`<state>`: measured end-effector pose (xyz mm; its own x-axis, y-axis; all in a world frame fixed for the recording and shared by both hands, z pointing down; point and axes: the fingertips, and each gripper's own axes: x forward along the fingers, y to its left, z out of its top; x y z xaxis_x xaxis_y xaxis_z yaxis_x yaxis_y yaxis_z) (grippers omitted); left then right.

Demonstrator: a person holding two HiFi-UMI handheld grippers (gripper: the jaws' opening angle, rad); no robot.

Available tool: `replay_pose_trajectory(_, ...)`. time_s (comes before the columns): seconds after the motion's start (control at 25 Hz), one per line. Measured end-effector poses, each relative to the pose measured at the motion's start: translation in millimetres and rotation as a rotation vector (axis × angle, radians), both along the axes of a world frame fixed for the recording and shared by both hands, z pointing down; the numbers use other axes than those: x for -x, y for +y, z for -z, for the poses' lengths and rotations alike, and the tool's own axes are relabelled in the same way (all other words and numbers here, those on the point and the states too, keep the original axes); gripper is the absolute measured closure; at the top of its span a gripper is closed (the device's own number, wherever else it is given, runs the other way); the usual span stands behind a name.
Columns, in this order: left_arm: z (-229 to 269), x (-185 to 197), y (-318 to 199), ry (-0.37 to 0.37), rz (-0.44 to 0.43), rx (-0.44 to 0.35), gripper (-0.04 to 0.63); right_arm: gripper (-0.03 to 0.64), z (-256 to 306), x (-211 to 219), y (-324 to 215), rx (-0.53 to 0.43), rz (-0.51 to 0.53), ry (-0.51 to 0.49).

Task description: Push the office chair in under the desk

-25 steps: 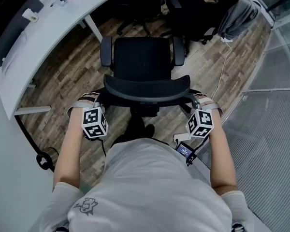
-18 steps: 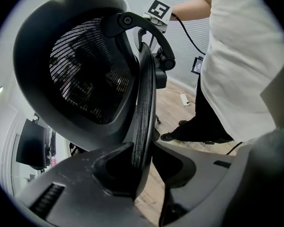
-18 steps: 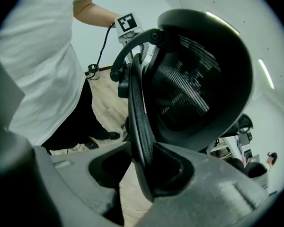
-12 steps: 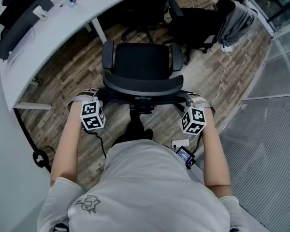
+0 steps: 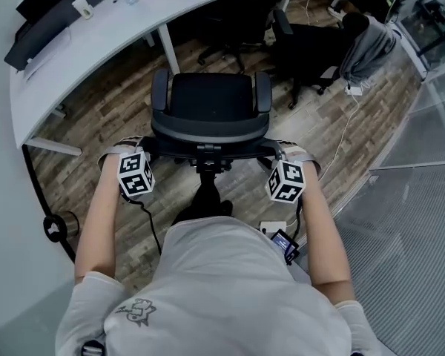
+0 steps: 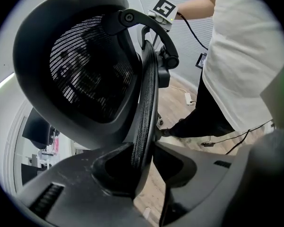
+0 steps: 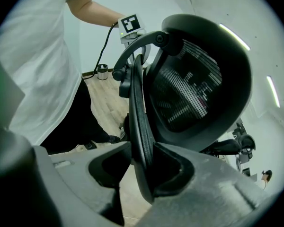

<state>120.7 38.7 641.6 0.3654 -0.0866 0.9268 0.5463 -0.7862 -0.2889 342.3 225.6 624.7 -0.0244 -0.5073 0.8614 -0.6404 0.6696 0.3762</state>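
You're mid-push: left claw [image 5: 148,147] and right claw [image 5: 277,149] each pinch the office chair [image 5: 210,99] backrest [image 5: 210,130]. Next, roll it straight under the tabletop [image 5: 96,34].

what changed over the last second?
The office chair rolled forward toward the desk, with the person following. The left gripper and right gripper stay on the backrest edges; the left gripper's jaws are opening slightly. Nothing else moved.
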Motion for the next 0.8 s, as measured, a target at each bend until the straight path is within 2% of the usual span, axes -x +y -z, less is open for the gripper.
replay_pose_trajectory(0.12,0.3,23.0,2.6,0.005,0.037,-0.002,0.465,0.474,0.3,17.1,-5.2,-0.013,0.034,0.005)
replay_pose_trajectory(0.56,-1.2,68.4,10.9,-0.014,0.176,-0.005,0.459,0.477,-7.2,42.7,-26.9,-0.007,0.189,-0.005)
replay_pose_trajectory(0.8,1.3,142.7,-6.3,0.02,0.235,-0.016,0.459,0.477,-3.0,107.6,-59.8,0.0,0.247,0.028)
